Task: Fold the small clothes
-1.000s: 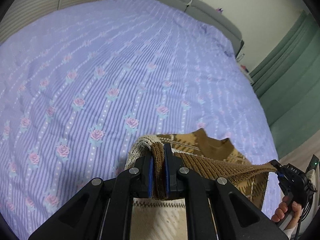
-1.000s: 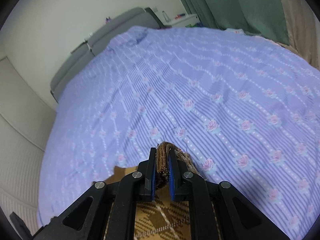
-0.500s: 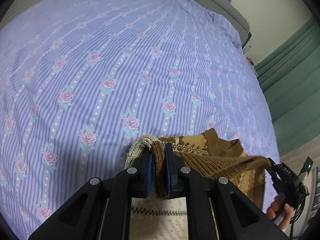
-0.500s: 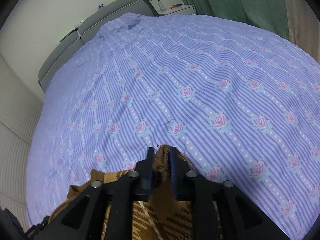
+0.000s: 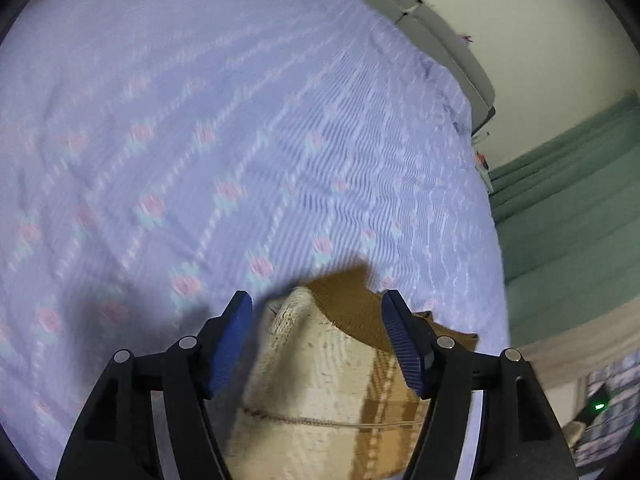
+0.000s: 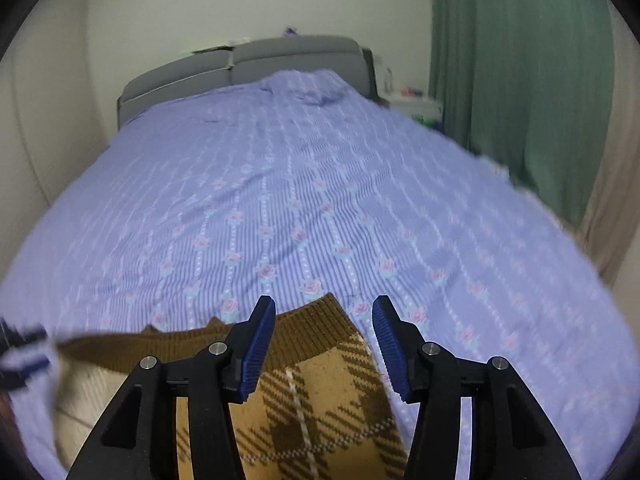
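Note:
A small knitted sweater, brown and cream with a plaid pattern, lies on the purple floral bedspread. In the left wrist view the sweater (image 5: pixel 332 372) sits just under and ahead of my left gripper (image 5: pixel 318 338), which is open and empty above its cream side. In the right wrist view the sweater (image 6: pixel 316 384) lies below my right gripper (image 6: pixel 324 350), which is open and empty over the brown ribbed hem. The left gripper shows blurred at the left edge of the right wrist view (image 6: pixel 20 354).
The bedspread (image 6: pixel 320 200) covers the whole bed. A grey headboard (image 6: pixel 248 64) stands at the far end, green curtains (image 6: pixel 520 80) hang on the right with a small bedside table beside them. A white wall is on the left.
Both grippers were shut on the sweater's brown hem; now both have opened and let it go. The sweater has dropped flat on the bed. Both views are blurred from motion.

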